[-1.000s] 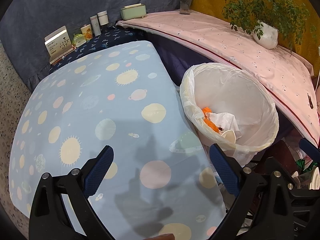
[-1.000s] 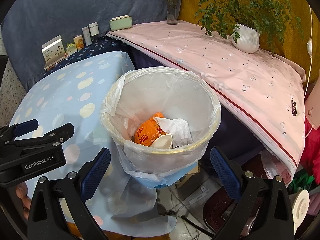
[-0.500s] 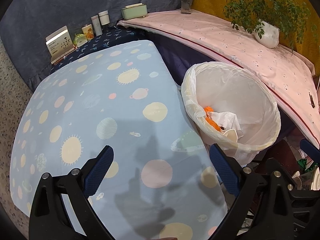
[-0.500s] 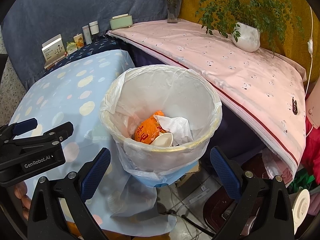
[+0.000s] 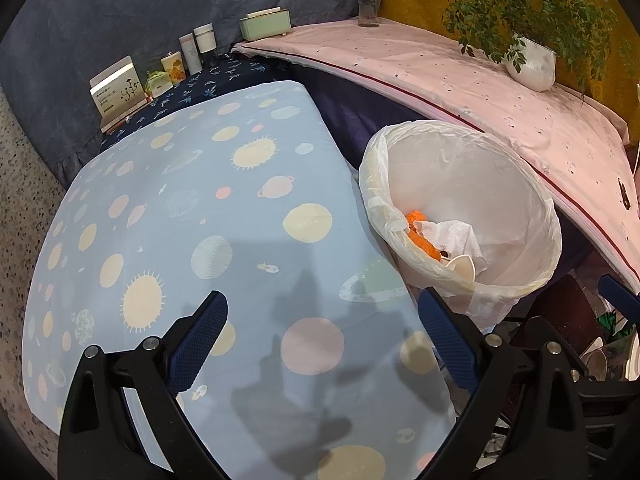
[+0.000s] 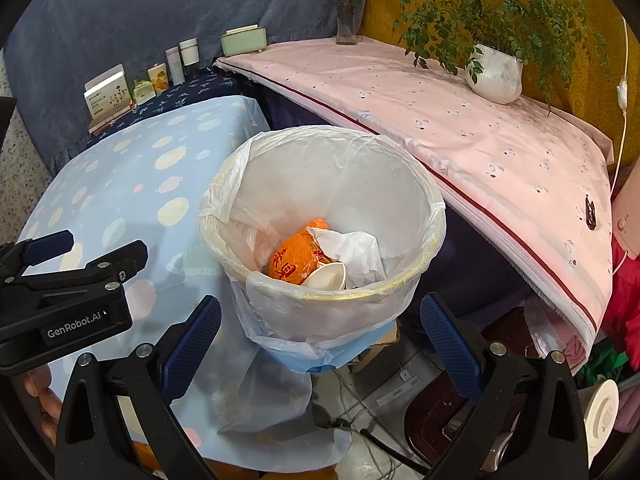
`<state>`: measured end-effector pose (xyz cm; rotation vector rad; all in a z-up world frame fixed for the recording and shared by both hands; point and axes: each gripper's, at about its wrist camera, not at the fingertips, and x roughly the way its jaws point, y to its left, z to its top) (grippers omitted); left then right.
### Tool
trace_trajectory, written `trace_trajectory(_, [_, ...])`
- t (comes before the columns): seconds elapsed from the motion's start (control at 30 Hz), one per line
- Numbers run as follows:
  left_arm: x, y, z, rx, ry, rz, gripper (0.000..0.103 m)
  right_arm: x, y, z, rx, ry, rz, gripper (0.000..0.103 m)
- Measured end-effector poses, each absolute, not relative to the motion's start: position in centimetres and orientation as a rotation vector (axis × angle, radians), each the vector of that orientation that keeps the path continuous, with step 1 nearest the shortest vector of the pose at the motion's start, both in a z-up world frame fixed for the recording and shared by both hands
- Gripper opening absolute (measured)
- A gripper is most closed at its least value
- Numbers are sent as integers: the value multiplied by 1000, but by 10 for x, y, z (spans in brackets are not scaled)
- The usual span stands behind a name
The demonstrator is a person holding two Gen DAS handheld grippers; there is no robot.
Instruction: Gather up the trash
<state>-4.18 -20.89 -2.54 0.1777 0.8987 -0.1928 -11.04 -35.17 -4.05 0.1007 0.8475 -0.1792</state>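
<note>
A trash bin lined with a white plastic bag (image 6: 434, 216) (image 5: 552, 216) stands beside the blue table. Inside lie an orange wrapper (image 6: 290, 262) (image 5: 420, 236), a white crumpled tissue (image 6: 356, 252) (image 5: 452, 234) and a white paper cup (image 6: 326, 276) (image 5: 462, 268). My right gripper (image 6: 320, 340) is open and empty, just in front of the bin. My left gripper (image 5: 320, 338) is open and empty above the front of the blue planet-print tablecloth (image 5: 180, 208). The left gripper also shows in the right wrist view (image 6: 68, 280).
A pink-covered table (image 6: 460, 120) with a potted plant (image 6: 494, 74) and flower vase (image 6: 346, 24) runs behind the bin. Small bottles, a card and a green box (image 5: 264, 24) line the back. Cables, a chair seat (image 6: 440, 412) and clutter lie on the floor at right.
Both grippers have drifted slightly, so the bin sits a little lower in each view. Both stay open and empty; the trash in the bin has not moved.
</note>
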Motion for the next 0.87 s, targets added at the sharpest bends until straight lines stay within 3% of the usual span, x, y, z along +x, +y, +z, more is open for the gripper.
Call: trace_trajectory(0.87, [-39,-207,-26,147,898,-206,91,-108,-352,-43,105,851,-175,96])
